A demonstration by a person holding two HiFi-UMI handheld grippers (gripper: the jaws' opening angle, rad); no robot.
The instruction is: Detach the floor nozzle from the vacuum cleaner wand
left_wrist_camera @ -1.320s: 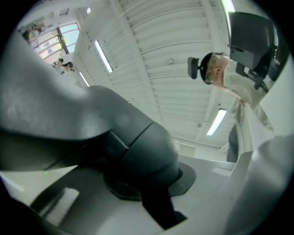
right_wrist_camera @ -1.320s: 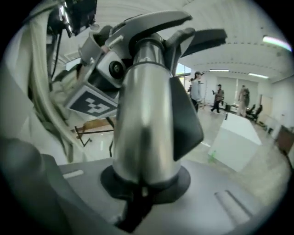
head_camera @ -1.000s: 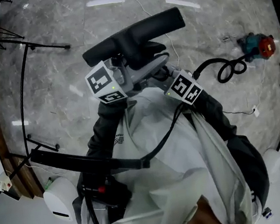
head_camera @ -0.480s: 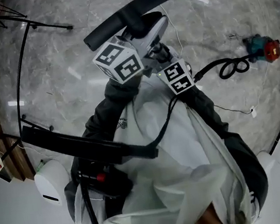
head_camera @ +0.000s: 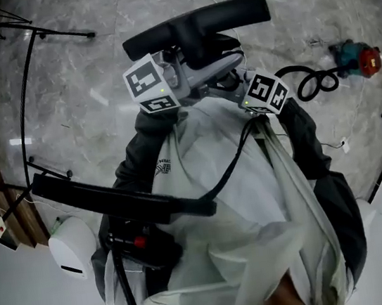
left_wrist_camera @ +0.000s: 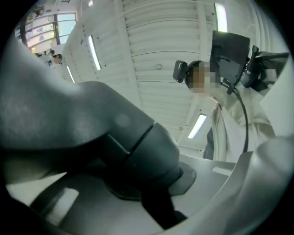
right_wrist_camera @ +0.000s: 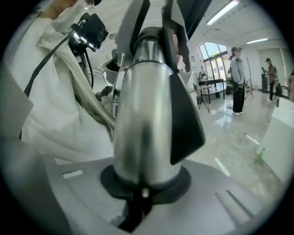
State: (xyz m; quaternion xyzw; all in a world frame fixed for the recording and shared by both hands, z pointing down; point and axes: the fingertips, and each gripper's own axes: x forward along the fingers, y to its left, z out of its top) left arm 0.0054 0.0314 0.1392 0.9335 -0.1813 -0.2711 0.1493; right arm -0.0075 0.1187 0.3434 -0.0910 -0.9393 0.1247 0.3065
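Pull-apart step, joint seemingly still mated: left claw (left_wrist_camera: 151, 190) pinches floor nozzle (head_camera: 197, 26) neck, right claw (right_wrist_camera: 142, 183) pinches wand (right_wrist_camera: 147, 114); next probably a straight opposing pull.

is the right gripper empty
No, the right gripper is closed on the silver wand, which fills the middle of the right gripper view.
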